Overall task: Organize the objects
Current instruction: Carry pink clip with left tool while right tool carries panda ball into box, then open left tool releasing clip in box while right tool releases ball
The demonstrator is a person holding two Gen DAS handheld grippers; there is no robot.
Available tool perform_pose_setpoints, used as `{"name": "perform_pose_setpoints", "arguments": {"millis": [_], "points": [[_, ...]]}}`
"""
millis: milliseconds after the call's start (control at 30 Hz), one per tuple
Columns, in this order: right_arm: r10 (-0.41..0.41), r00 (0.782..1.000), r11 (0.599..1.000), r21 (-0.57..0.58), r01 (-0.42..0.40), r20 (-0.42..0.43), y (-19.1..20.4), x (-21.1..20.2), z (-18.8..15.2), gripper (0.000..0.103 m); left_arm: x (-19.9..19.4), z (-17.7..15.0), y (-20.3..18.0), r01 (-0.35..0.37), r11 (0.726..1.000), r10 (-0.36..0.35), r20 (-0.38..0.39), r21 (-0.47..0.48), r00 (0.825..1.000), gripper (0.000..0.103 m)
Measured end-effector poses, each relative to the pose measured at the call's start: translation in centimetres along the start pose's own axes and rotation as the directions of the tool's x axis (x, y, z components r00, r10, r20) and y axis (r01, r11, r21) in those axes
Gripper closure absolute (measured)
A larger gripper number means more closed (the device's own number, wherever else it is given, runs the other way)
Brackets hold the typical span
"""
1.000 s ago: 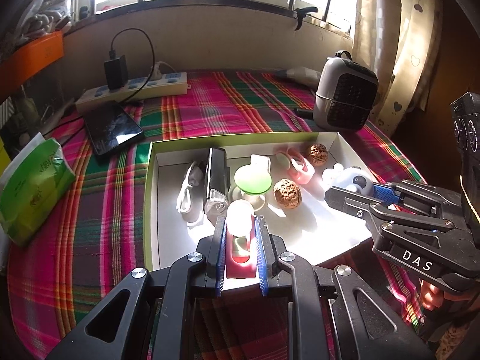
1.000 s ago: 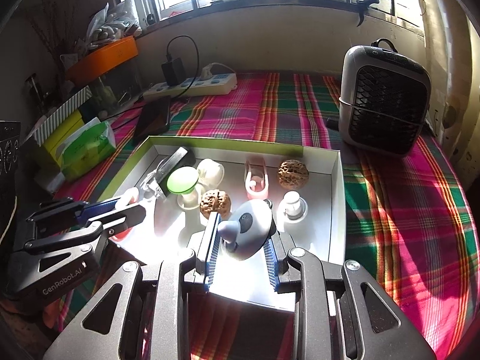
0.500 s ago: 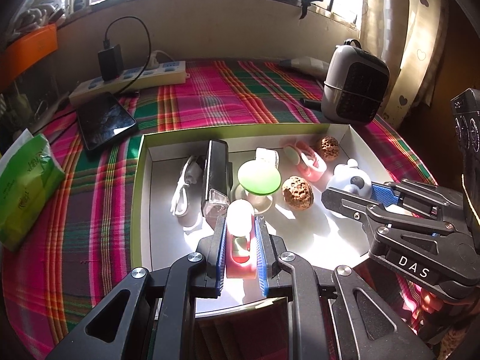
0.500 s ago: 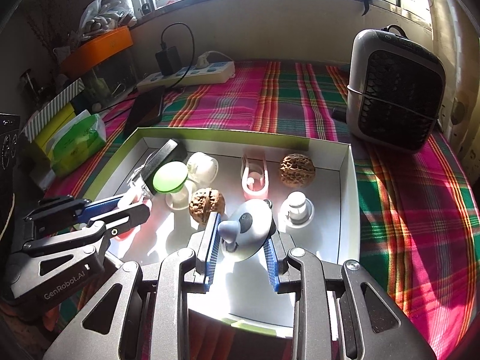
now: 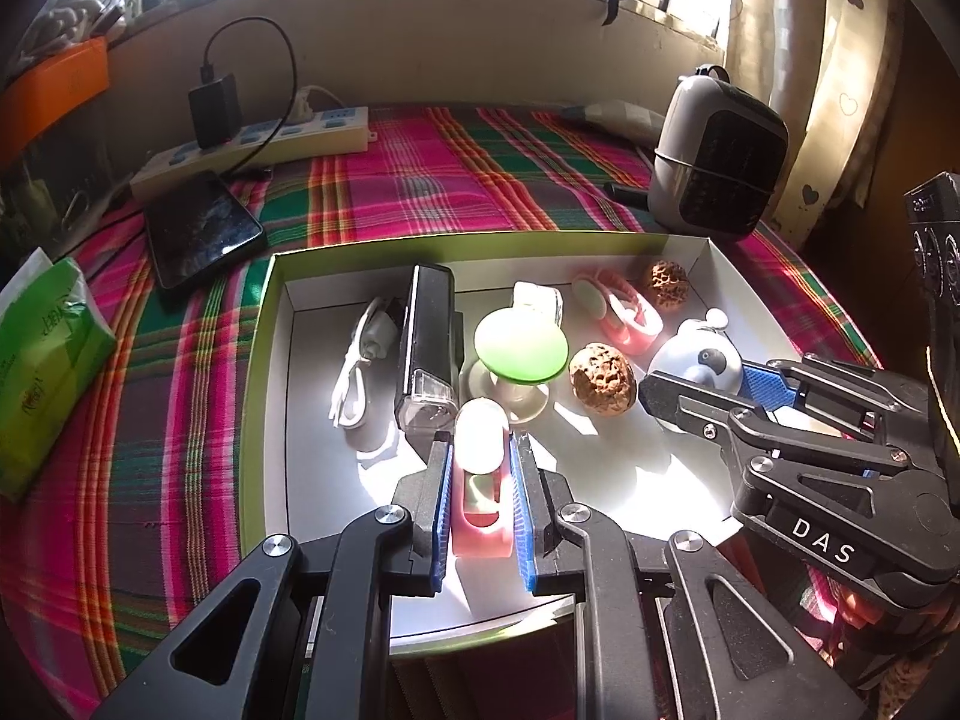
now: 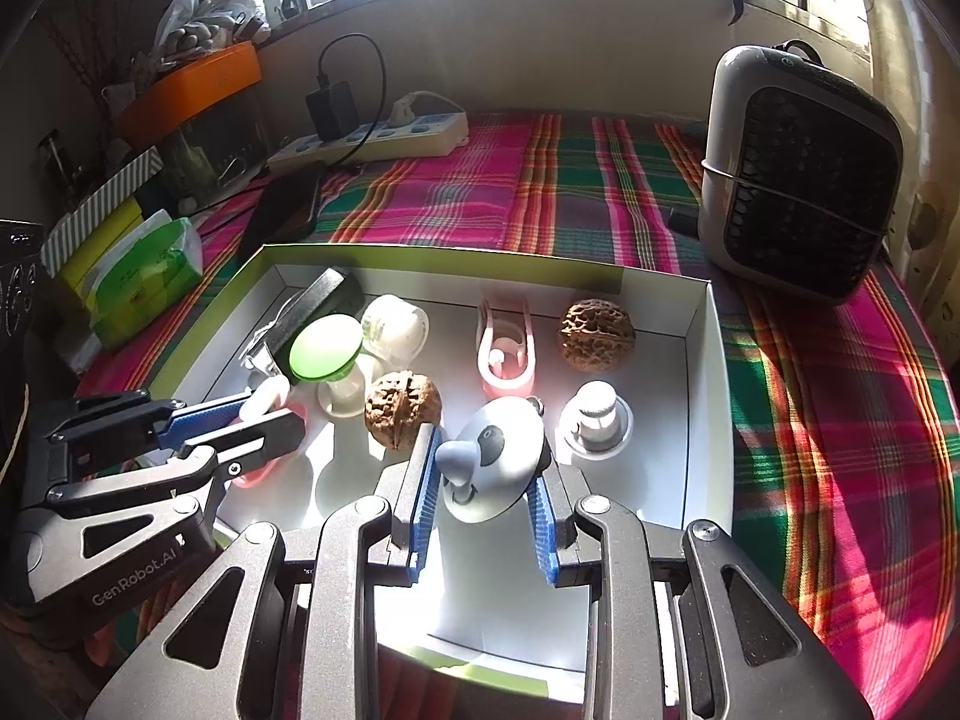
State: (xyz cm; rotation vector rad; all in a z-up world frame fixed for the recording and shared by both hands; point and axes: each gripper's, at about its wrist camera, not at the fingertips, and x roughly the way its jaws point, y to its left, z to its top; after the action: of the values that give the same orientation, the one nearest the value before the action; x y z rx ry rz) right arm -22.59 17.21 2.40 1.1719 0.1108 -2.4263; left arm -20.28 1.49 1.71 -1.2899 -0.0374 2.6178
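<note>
Left wrist view: our left gripper (image 5: 480, 480) clamps the pink clip (image 5: 480, 498) over the box (image 5: 264, 324).
Right gripper (image 6: 480, 480): closed on the panda toy (image 6: 498, 456), above the box floor.
Risk: we judge the round toy may slip out, knocking the walnut (image 6: 402, 411).

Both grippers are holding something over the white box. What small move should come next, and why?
Probably lower each piece a little before opening. The left gripper is closed on the pink clip, the right gripper on the grey panda-like toy, both above the box floor. Beneath them the floor looks bare, while a walnut and a green-topped stand lie close, so a straight descent seems safest.
</note>
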Motion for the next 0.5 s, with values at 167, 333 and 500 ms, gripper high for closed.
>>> {"name": "perform_pose_setpoints", "arguments": {"millis": [167,333,500], "points": [[0.003,1.000,1.000,0.004,-0.003,-0.005,-0.09,0.11,-0.09,0.074,0.09,0.02,0.01,0.002,1.000,-0.002,-0.001,-0.002,1.000,0.087],[0.001,1.000,1.000,-0.001,-0.001,-0.010,-0.03,0.28,-0.23,0.074,0.16,0.04,0.02,0.000,1.000,0.000,-0.001,-0.001,1.000,0.087],[-0.004,1.000,1.000,-0.001,0.004,-0.012,-0.01,0.31,-0.23,0.074,0.11,0.05,-0.04,0.001,1.000,-0.001,-0.002,-0.003,1.000,0.087]]}}
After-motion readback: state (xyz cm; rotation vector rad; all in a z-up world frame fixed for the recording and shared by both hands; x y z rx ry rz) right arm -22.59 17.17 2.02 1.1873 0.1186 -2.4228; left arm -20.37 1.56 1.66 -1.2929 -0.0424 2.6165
